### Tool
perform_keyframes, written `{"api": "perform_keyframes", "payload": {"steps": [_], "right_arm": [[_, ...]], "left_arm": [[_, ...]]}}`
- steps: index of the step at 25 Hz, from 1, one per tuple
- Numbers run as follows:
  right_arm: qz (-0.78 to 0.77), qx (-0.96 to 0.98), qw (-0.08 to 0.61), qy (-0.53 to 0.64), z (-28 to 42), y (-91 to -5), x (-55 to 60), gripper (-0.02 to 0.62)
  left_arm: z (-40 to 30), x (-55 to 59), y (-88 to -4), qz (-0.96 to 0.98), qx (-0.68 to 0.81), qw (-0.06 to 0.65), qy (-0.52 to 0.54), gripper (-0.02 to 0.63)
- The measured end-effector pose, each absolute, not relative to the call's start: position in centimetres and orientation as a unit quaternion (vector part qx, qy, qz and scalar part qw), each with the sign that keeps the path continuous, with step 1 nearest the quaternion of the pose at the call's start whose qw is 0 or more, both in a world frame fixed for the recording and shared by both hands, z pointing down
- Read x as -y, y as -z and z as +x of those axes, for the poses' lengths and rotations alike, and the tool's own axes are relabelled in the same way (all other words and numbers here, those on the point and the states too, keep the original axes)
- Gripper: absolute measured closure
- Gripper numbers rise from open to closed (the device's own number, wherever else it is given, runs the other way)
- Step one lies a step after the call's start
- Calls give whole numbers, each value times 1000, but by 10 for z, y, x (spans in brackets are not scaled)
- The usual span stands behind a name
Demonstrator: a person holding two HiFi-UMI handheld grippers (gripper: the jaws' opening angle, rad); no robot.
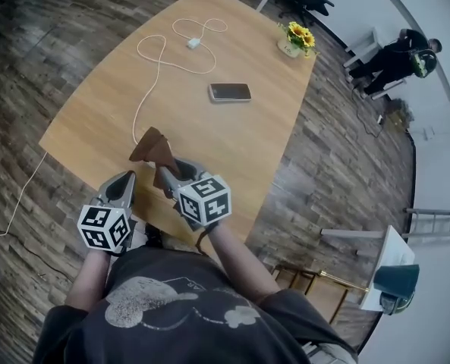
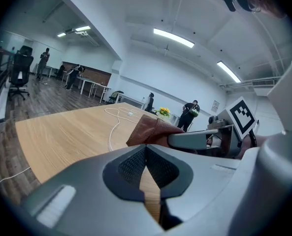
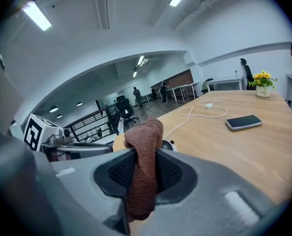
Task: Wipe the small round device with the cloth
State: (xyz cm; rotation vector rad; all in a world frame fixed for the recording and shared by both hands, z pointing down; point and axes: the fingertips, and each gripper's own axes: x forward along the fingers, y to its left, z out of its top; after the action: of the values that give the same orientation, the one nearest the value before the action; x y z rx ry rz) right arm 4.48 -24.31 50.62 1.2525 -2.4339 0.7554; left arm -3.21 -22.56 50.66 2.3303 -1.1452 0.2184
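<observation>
My right gripper (image 1: 167, 175) is shut on a brown cloth (image 1: 150, 148), which bunches up past its jaws over the near part of the wooden table (image 1: 247, 139). In the right gripper view the cloth (image 3: 145, 134) is pinched between the dark pads, and a small round white-and-dark device (image 3: 169, 145) peeks out just behind it on the table. The cloth hides this device in the head view. My left gripper (image 1: 125, 180) is just left of the right one, shut, with nothing between its jaws. In the left gripper view the cloth (image 2: 153, 129) shows ahead to the right.
A phone (image 1: 230, 92) lies face up mid-table. A white cable with a charger (image 1: 193, 43) loops across the far left part and runs off the table's left edge. A pot of yellow flowers (image 1: 297, 40) stands at the far corner. A person (image 1: 395, 55) is beyond it.
</observation>
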Motion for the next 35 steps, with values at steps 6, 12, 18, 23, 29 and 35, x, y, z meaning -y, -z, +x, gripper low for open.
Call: {"api": "perform_keyframes", "payload": {"steps": [6, 12, 18, 23, 29, 35], "right_arm": [[423, 845, 172, -277, 38, -515, 250, 517], [442, 825, 160, -313, 73, -528, 238, 517], [467, 805, 154, -333, 117, -541, 225, 517], [446, 835, 133, -294, 112, -519, 219, 517], [382, 872, 154, -266, 70, -518, 209, 517], [347, 877, 189, -274, 40, -538, 207, 518]], "left_arm": [[-36, 240, -504, 856, 437, 264, -84, 588], [-32, 235, -504, 845, 456, 268, -80, 588], [-28, 228, -504, 840, 465, 267, -81, 588], [-26, 222, -501, 838, 473, 261, -79, 588], [-32, 212, -502, 832, 484, 260, -82, 588], [-42, 199, -509, 827, 488, 265, -89, 588]]}}
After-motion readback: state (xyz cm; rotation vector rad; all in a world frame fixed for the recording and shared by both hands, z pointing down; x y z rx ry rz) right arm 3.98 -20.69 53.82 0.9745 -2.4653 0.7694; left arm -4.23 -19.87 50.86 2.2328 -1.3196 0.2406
